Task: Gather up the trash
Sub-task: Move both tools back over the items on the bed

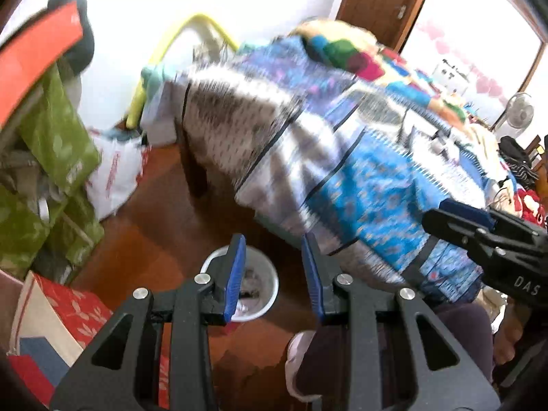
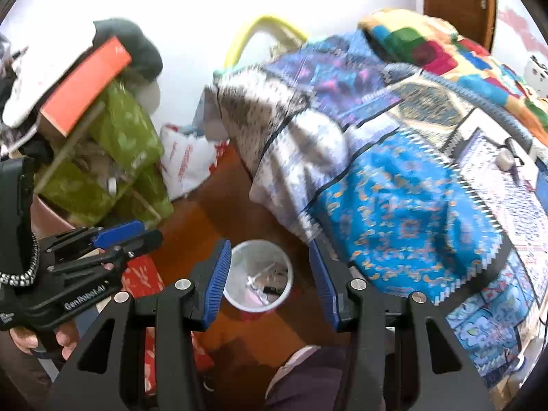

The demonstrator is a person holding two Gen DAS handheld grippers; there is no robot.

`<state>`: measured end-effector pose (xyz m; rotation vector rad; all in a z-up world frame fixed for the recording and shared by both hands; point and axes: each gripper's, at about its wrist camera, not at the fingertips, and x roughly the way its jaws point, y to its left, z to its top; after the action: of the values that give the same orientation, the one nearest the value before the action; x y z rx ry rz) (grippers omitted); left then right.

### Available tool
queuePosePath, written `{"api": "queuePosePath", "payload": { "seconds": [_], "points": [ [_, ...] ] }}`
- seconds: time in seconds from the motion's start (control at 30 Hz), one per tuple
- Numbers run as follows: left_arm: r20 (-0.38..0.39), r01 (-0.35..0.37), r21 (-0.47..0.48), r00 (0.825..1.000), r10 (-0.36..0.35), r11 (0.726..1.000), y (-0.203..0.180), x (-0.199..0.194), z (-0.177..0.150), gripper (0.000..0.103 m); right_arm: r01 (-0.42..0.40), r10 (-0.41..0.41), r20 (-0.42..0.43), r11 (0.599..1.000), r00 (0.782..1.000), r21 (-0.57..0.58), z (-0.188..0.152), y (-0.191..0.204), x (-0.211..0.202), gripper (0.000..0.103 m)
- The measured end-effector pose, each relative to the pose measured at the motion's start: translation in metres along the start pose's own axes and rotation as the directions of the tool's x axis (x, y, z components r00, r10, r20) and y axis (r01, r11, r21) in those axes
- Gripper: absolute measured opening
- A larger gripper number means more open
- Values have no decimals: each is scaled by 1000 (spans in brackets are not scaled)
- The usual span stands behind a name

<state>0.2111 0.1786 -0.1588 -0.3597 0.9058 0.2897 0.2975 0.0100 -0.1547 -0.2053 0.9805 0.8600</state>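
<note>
Both tools spread, empty: left tool (image 1: 274,274), right tool (image 2: 270,281); bin (image 2: 262,275) below, bed (image 2: 411,188) beside

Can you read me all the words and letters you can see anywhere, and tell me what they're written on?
"DAS": white letters on the black body of the right gripper, cut off at the picture's edge.
"GenRobot.AI": white lettering on the black body of the left gripper; the last letters are hard to make out.
Red print on the white plastic bag on the floor: too blurred to read.
Pale mark on the green leaf-patterned bag: too blurred to read.
</note>
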Motion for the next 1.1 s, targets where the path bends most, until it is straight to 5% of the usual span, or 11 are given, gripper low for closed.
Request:
{"api": "queuePosePath", "payload": {
  "seconds": [0.23,0.5,0.73,0.8,0.9,0.97,1.03,1.1],
  "points": [
    [136,15,88,990,-27,996,-54,-50,19,33,40,-46,165,999,985,37,-3,-25,-72,44],
    [229,39,197,970,-84,980,-126,-79,35,33,111,-130,334,991,933,77,-10,-63,-149,44],
    [225,79,268,964,-142,960,-186,-70,52,33,181,-220,395,974,892,133,-22,-103,-192,44],
    [215,91,282,964,-156,955,-204,-63,56,49,200,-247,397,967,884,156,-25,-117,-200,44],
    [206,110,301,962,-177,947,-226,-51,59,56,227,-285,391,955,875,189,-29,-139,-209,45],
    [181,127,326,964,-193,937,-242,-40,61,56,253,-320,381,943,868,215,-31,-154,-213,50],
    [161,135,351,966,-202,927,-257,-29,63,56,266,-341,379,934,860,238,-34,-167,-218,68],
    [142,146,376,967,-213,915,-271,-17,67,56,278,-362,375,925,853,260,-35,-180,-217,68]
  ]
}}
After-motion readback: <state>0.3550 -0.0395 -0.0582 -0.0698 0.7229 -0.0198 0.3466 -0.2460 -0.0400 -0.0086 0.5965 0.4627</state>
